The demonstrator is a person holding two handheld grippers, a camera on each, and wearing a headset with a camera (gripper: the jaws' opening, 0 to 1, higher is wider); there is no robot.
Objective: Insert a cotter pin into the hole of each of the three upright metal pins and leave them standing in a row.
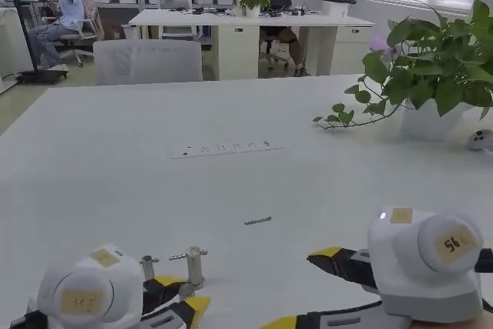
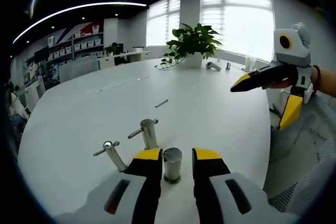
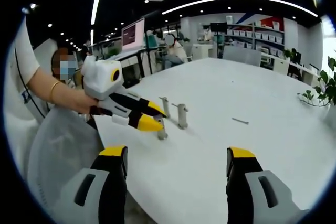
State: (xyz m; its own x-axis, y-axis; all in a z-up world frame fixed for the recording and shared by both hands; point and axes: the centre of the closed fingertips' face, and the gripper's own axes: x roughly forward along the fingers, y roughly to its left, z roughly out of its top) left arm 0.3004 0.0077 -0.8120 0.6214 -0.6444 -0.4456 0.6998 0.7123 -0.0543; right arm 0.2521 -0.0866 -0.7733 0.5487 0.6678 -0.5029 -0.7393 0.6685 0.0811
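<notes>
**White table, three metal pins, one loose cotter pin**

Big white table point(image 1: 115, 159) in an office, with a green plant point(image 1: 431, 67) in a white pot on it. The left gripper point(image 2: 177, 156) is held low over the table, well away from the plant, on the person's side. Its jaws are a little apart, one on each side of the third metal pin point(image 2: 172, 165). A small gap shows beside the pin, so the jaws are not pinching it. This pin stands straight up, with a flat top and nothing stuck through it.

The right gripper point(image 3: 177, 153) is held up in the air, nearer the plant, and points toward the left one. Its jaws are spread wide and hold nothing.

Two more metal pins stand just beside the third one: the near pin point(image 2: 113, 156) and the far pin point(image 2: 148, 134). Each has a thin cotter pin through its top, poking out sideways. The loose cotter pin point(image 2: 161, 103) lies flat on the table, between these pins and the plant.
</notes>
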